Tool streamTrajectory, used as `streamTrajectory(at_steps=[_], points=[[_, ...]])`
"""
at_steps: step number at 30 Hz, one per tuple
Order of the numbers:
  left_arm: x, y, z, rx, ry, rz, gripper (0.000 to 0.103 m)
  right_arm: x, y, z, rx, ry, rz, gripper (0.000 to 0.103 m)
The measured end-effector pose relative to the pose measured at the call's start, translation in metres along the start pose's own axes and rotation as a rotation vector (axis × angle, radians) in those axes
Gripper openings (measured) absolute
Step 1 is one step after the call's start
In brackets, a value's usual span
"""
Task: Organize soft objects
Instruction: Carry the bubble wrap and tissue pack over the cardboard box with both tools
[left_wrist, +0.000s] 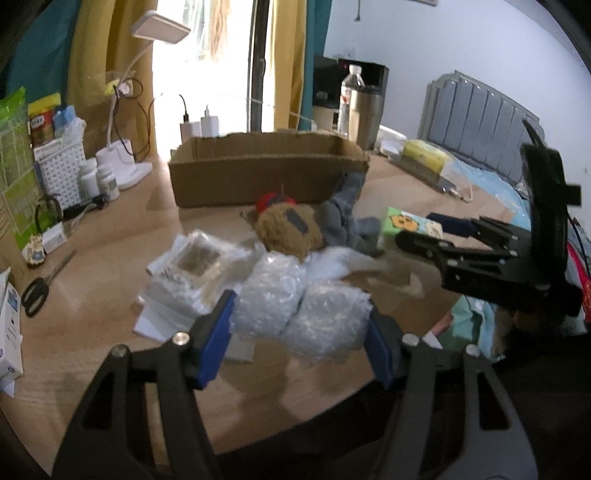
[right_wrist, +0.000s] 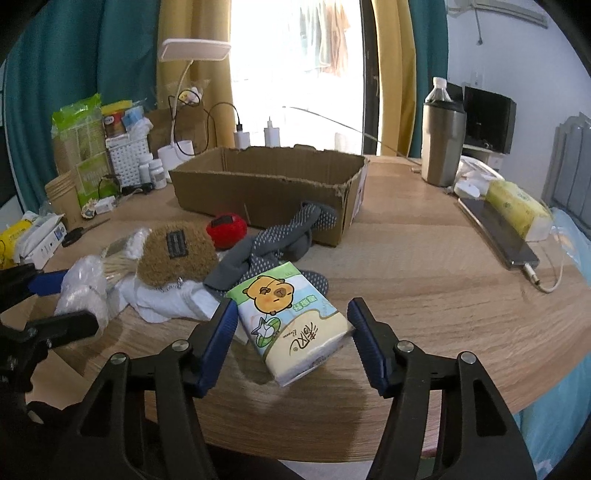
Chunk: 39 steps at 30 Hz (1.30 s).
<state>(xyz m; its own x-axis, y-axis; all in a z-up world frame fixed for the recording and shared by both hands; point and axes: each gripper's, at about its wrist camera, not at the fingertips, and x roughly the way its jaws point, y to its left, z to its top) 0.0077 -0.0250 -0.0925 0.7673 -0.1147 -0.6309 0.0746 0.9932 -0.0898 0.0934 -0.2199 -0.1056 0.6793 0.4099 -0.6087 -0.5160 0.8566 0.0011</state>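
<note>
A bundle of bubble wrap (left_wrist: 303, 317) sits between the blue pads of my left gripper (left_wrist: 297, 339), which is shut on it just above the wooden table (left_wrist: 96, 332). My right gripper (right_wrist: 291, 332) is shut on a tissue pack (right_wrist: 291, 321) printed with a cartoon capybara; its near end is tilted off the tabletop. Behind both lie a brown plush toy (right_wrist: 173, 254), a red plush ball (right_wrist: 227, 229), grey dotted socks (right_wrist: 273, 240) and white cloth (right_wrist: 166, 299). An open cardboard box (right_wrist: 258, 192) stands beyond them. In the left wrist view the right gripper (left_wrist: 413, 229) is at the right.
Scissors (left_wrist: 35, 291), pill bottles (left_wrist: 99, 181), a white desk lamp (right_wrist: 177, 151) and packets crowd the left side. A steel tumbler (right_wrist: 441, 144), a phone (right_wrist: 498, 236) on a cable and a yellow tissue pack (right_wrist: 517, 206) are at the right. The table's curved edge (right_wrist: 480, 413) runs close in front.
</note>
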Motion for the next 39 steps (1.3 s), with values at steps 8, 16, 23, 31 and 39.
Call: streamTrajectory(at_steps=[8,16,23,31,39], points=[[-0.004,0.002,0.016,0.000,-0.050,0.010,0.065,-0.013,-0.001,0.011,-0.002,-0.048,-0.002,0.065],[0.000,-0.001,0.032,0.014,-0.083,0.008,0.065,-0.017,-0.002,0.023,-0.007,-0.076,0.007,0.065],[0.013,0.002,0.051,0.016,-0.094,0.011,0.065,-0.018,-0.005,0.037,-0.008,-0.094,0.013,0.065],[0.027,0.007,0.071,-0.002,-0.096,0.021,0.065,-0.016,-0.010,0.053,0.001,-0.094,0.017,0.065],[0.041,0.020,0.096,-0.026,-0.090,0.018,0.065,-0.002,-0.014,0.076,-0.001,-0.079,0.022,0.065]])
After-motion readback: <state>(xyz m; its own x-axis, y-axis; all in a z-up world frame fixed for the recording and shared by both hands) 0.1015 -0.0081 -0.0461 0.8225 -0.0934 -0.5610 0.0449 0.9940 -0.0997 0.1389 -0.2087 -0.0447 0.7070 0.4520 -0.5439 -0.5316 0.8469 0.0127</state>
